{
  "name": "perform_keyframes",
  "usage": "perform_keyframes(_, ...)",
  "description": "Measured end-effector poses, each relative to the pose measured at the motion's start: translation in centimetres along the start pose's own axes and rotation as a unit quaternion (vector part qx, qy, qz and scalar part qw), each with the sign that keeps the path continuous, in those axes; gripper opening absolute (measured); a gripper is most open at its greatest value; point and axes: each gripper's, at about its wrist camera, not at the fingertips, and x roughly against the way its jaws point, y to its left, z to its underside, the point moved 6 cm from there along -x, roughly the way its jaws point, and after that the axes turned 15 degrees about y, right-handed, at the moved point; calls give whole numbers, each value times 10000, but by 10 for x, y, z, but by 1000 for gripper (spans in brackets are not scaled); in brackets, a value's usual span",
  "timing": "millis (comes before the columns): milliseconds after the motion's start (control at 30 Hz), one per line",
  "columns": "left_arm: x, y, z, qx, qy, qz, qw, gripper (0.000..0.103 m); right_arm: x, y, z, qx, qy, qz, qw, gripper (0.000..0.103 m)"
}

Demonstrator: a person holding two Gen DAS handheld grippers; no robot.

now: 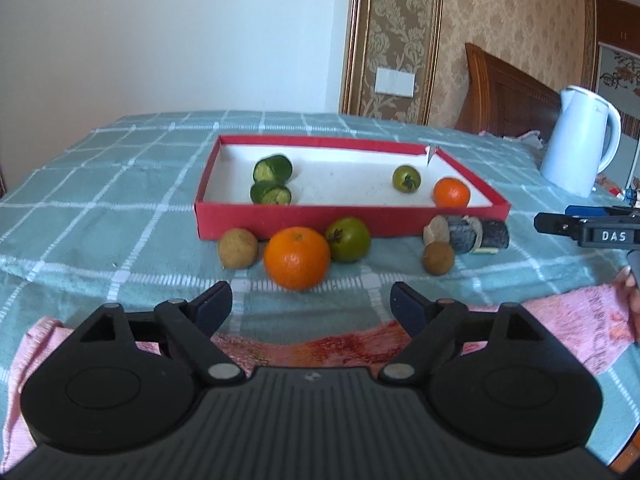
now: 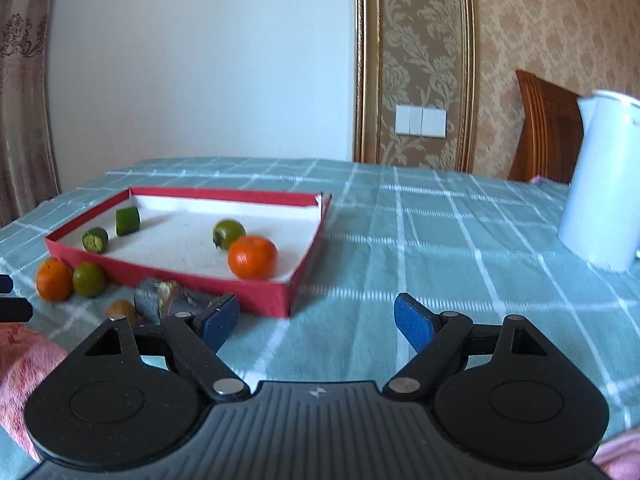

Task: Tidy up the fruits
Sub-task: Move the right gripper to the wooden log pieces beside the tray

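Observation:
A red box [image 1: 352,222] with a white inside holds two cucumber pieces [image 1: 272,169], a small green fruit [image 1: 406,178] and a small orange [image 1: 451,192]. In front of it lie a brown fruit [image 1: 238,248], a large orange [image 1: 297,258], a green fruit [image 1: 348,239], a small brown fruit [image 1: 438,258] and a dark peeled piece [image 1: 468,234]. My left gripper [image 1: 311,300] is open and empty just before the large orange. My right gripper [image 2: 316,316] is open and empty, right of the box [image 2: 208,280].
A white kettle [image 1: 580,140] stands at the right on the green checked cloth [image 1: 100,200]; it also shows in the right wrist view [image 2: 600,184]. A pink towel [image 1: 580,320] lies along the near edge. A wooden headboard [image 1: 508,92] is behind.

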Motion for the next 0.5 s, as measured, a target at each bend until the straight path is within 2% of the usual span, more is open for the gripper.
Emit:
perform_keyframes(100, -6, 4, 5, 74, 93, 31, 9999, 85, -4, 4, 1, 32, 114, -52, 9999, 85)
perform_keyframes(167, -5, 8, 5, 191, 75, 134, 9997, 92, -6, 9, 0, 109, 138, -32, 9998, 85)
perform_keyframes(233, -8, 12, 5, 298, 136, 183, 9993, 94, -9, 16, 0, 220, 201, -101, 9995, 85)
perform_keyframes(500, -8, 9, 6, 183, 143, 228, 9995, 99, -25, 40, -6, 609, 490, -412, 9961, 85)
